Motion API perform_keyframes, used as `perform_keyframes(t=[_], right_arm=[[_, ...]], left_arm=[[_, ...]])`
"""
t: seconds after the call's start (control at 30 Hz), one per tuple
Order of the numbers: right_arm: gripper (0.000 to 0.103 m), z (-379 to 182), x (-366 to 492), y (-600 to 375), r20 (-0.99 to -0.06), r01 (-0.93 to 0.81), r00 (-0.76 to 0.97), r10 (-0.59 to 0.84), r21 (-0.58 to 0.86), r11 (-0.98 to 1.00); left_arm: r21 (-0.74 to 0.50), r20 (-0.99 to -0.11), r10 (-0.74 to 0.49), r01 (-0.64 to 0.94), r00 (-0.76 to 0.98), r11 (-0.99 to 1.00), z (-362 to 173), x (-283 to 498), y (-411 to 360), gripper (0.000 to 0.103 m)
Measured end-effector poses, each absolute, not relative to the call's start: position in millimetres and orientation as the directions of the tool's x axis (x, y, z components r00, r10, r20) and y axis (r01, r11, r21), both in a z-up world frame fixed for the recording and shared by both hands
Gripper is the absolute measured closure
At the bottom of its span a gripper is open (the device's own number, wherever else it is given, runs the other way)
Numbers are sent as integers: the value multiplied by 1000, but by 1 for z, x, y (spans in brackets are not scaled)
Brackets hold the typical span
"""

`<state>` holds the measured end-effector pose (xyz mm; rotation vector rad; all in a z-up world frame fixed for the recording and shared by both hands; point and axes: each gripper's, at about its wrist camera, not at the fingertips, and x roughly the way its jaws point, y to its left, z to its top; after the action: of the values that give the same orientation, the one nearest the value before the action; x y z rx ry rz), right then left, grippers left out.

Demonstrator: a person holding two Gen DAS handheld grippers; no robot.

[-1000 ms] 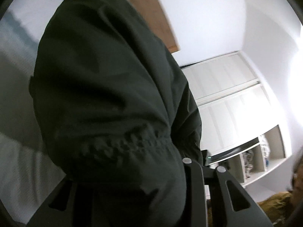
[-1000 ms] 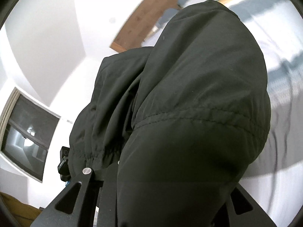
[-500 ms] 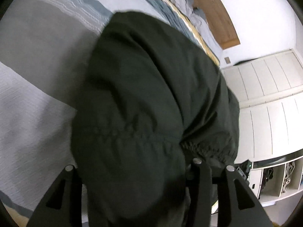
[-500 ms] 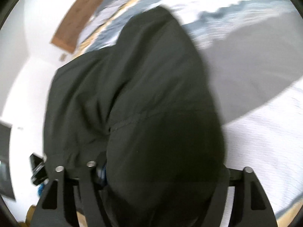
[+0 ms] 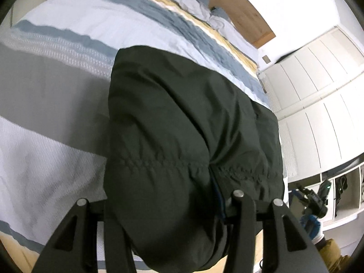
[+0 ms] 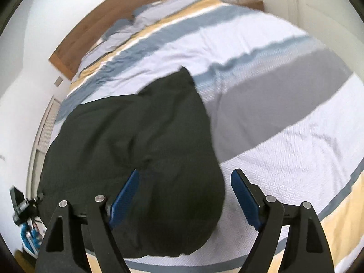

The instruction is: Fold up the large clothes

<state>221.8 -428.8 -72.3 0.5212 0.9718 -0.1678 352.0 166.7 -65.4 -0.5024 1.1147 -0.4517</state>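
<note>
A dark green garment (image 5: 182, 113) with a gathered elastic hem lies in a heap on the striped bed cover (image 5: 56, 91). Its near end is draped over my left gripper (image 5: 163, 193), hiding the fingers, so only a blue pad edge shows on the right side. From the right wrist the same garment (image 6: 136, 136) rests on the bed cover (image 6: 273, 125). My right gripper (image 6: 185, 173) hovers over its near end. Its jaws are opening, and the blue pads (image 6: 243, 195) stand wide apart, clear of the cloth below them.
A wooden headboard (image 5: 250, 16) and pillows (image 5: 204, 6) lie at the far end of the bed. White wardrobe doors (image 5: 318, 91) and open shelves (image 5: 341, 193) stand to the right. A gloved hand (image 5: 311, 227) shows beside the bed's near corner.
Both grippers tipped down from the wall and ceiling toward the bed. The garment came down with them onto the cover. The right jaws spread apart off the cloth.
</note>
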Motion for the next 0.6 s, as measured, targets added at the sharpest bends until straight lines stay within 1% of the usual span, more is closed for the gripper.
perform_keyframes(t=[0.07,0.2,0.27,0.33,0.37,0.43,0.53,0.6], right_arm=[[21,-63,221,-415,-816,337,571,90,332,881],[20,-49,220,-376,-806,280,581,115,330,902],[20,-51,224,-362,-810,258,573,127,326,910],[20,-56,229,-347,-814,230,562,146,324,918],[19,-56,230,-342,-815,220,559,154,324,920],[18,-57,235,-330,-815,195,554,171,327,925],[16,-55,245,-316,-812,144,554,184,311,940],[15,-52,253,-307,-813,105,552,186,289,952]], left_arm=[[-625,-700,-611,95,370,775,-68,356,171,56],[-724,-611,-705,105,360,682,-73,356,197,56],[-744,-586,-717,100,376,661,-76,353,209,41],[-756,-571,-710,73,412,651,-77,346,228,39],[-755,-574,-699,54,427,653,-78,343,236,39],[-710,-617,-645,34,451,703,-70,335,246,38],[-658,-644,-611,73,461,749,-47,323,233,38],[-611,-659,-593,130,463,781,-31,320,206,38]])
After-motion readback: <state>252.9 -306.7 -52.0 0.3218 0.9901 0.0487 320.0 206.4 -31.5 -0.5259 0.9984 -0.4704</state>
